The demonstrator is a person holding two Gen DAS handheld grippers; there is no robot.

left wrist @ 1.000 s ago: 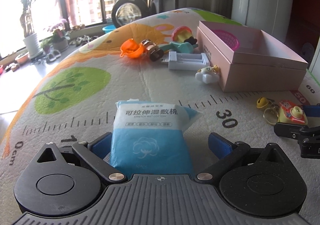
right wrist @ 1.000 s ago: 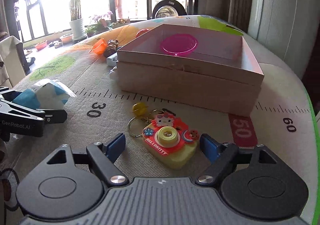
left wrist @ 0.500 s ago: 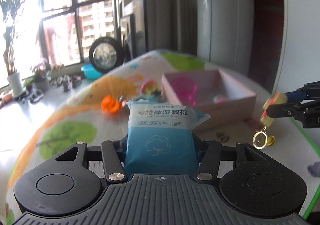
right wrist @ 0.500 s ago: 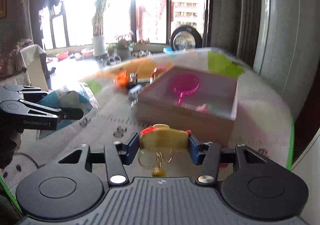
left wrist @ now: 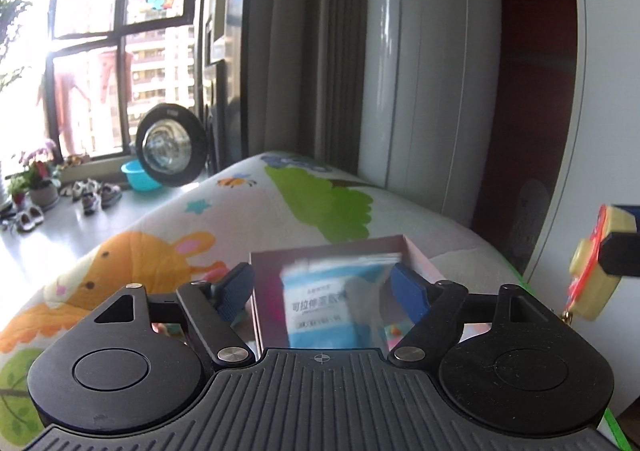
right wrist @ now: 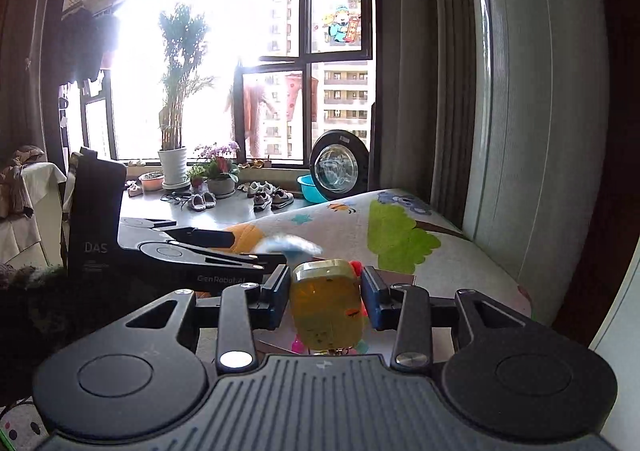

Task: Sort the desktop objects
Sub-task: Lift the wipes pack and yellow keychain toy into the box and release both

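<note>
Left wrist view, lower centre of frame: left claw (left wrist: 322, 285) spread wide, jaws just opened, blue pads clear of a blue-and-white wet cotton pack (left wrist: 336, 301). Pack blurred, released, between the pads but touching neither, in front of the open pink box (left wrist: 416, 255) and above its interior. Box resting on a cartoon play mat (left wrist: 192, 219) printed with an orange rabbit and a green tree, covering the tabletop. At the right edge of the same frame: yellow toy camera keychain (left wrist: 590, 275) clamped from the side in the right claw, hanging in the air beside the box. Upper left: bright window (left wrist: 120, 31) with apartment blocks beyond; below it a round washing machine door (left wrist: 170, 145), a turquoise basin (left wrist: 140, 175) and pairs of shoes (left wrist: 96, 195) on the floor. Right wrist view, lower centre: right claw (right wrist: 325, 297) clenched on the keychain (right wrist: 328, 307), both blue pads pressed against its yellow sides, red trim peeking out at the right. Just above it, the blurred pale top of the pack (right wrist: 290, 245). Left of centre: the black body of the left claw (right wrist: 192, 251) reaching in from the left. Behind: a tall potted plant (right wrist: 176, 107) and flower pots on the windowsill, glare through the glass.
</note>
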